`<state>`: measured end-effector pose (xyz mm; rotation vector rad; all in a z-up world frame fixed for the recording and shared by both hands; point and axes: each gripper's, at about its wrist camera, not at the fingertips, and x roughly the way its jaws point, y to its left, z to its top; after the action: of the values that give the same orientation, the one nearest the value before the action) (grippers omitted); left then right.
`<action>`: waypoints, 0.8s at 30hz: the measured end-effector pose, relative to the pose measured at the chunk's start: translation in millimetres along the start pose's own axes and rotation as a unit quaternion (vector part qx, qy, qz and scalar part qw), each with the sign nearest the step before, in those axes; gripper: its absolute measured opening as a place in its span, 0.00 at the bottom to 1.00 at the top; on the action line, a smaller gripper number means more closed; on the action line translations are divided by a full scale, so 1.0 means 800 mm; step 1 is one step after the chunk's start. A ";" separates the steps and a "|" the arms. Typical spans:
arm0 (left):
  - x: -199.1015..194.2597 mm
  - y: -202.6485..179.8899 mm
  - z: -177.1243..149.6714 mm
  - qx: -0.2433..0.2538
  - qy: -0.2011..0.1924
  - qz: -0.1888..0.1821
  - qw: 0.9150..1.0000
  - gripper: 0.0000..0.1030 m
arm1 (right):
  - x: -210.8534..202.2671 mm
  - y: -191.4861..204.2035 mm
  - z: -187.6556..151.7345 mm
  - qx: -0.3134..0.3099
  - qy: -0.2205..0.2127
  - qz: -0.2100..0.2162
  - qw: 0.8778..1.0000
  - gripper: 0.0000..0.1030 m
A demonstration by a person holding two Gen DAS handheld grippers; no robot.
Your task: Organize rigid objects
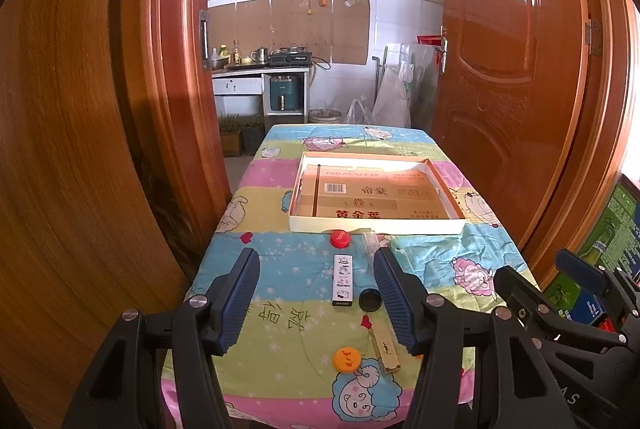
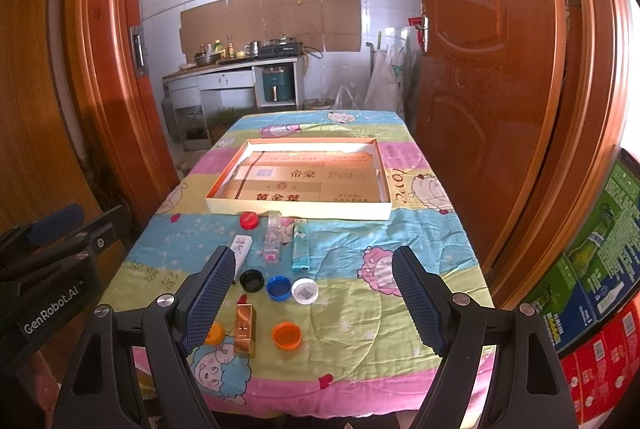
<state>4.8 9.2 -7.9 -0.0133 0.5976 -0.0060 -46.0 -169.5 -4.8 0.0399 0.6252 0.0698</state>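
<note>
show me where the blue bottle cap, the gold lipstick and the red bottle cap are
blue bottle cap (image 2: 279,287), right wrist view, on its open inside.
gold lipstick (image 2: 245,327), right wrist view, on the middle of its gold case.
red bottle cap (image 1: 340,238), left wrist view, on its flat top.

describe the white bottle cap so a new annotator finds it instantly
Start at the shallow cardboard tray on the cartoon-print tablecloth and come toward the camera past the lighters. There, three caps sit in a row: black cap, blue cap, then the white bottle cap at the right end. It is the only white one, lying open side up.
</note>
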 end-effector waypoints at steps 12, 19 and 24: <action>0.014 0.018 -0.002 -0.016 0.012 0.006 1.000 0.58 | 0.006 -0.002 -0.004 0.004 0.004 0.000 1.000 0.80; 0.039 0.027 -0.004 -0.017 0.023 0.002 1.000 0.58 | 0.024 -0.007 -0.009 0.016 0.019 0.007 1.000 0.80; 0.075 0.023 -0.010 -0.006 0.050 -0.009 0.999 0.58 | 0.054 -0.015 -0.013 0.037 0.046 0.010 0.998 0.80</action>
<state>49.7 27.1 -48.4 -0.0298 0.6979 -0.0209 -16.7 -178.0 -39.2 0.1147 0.7186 0.0679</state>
